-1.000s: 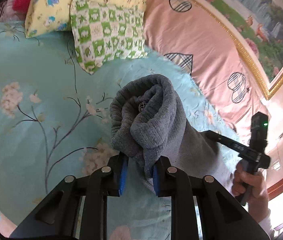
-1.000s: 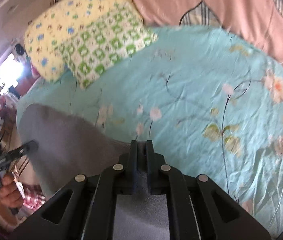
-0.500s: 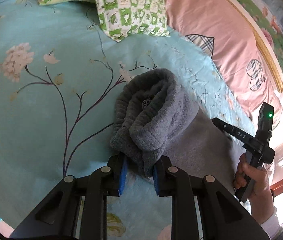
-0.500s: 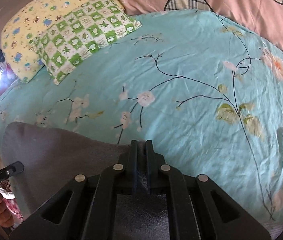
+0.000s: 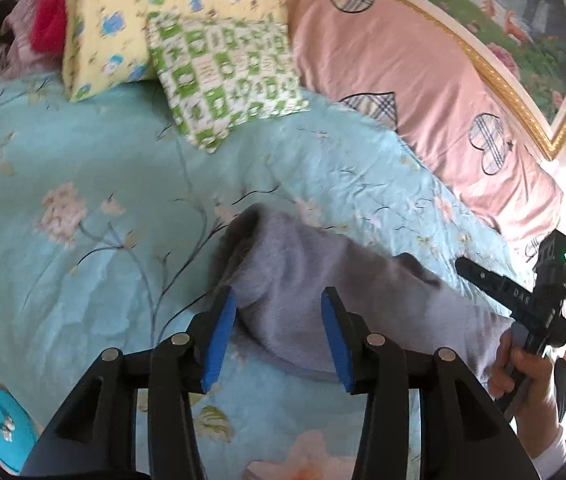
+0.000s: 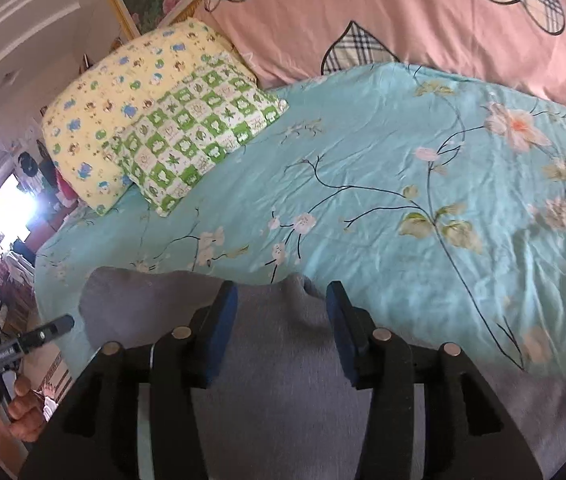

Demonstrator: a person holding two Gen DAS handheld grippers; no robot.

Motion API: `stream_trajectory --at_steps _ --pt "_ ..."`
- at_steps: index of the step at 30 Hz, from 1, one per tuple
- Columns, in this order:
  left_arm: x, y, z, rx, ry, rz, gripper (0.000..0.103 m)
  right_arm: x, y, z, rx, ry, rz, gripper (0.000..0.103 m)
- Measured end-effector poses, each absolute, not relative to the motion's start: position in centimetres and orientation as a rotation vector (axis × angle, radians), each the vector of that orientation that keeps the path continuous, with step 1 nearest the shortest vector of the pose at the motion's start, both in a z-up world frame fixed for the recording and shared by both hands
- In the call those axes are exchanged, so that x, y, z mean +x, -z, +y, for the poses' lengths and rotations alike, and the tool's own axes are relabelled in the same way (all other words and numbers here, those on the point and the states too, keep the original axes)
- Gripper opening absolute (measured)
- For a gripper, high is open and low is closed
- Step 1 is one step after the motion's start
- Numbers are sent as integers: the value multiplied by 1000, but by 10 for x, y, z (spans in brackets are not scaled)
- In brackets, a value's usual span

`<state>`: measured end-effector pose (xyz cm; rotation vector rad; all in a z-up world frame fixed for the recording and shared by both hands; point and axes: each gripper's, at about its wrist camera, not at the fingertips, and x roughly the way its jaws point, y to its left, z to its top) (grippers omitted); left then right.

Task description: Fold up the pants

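Lying flat on the bedsheet (image 5: 83, 272), the grey pants (image 5: 295, 280) were released. The left gripper (image 5: 279, 320) and the right gripper (image 6: 281, 320) had just been opening; both jaws stood spread, fabric between them unpinched.

Soft daylight, with glare blown out at a far-left window (image 6: 7, 208) (right wrist view); slight motion blur, fisheye edges bent and dark

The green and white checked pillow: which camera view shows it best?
The right wrist view shows the green and white checked pillow best: whole, sharp, leaning on the yellow printed pillow. The left wrist view shows the checked pillow whole too, but blurred.
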<state>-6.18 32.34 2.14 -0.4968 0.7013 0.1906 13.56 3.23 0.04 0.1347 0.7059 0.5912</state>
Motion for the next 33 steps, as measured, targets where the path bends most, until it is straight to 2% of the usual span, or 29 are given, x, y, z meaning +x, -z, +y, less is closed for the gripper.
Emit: stream_trajectory --at_steps 11,16,33 --pt "-12 -9 250 -425 0 823 46 69 12 -40 242 -445 702 48" --pt "9 -10 205 -373 109 856 54 39 20 -83 305 -340 698 48" --pt "86 -21 67 -185 423 951 59 -20 30 -181 462 -131 662 48"
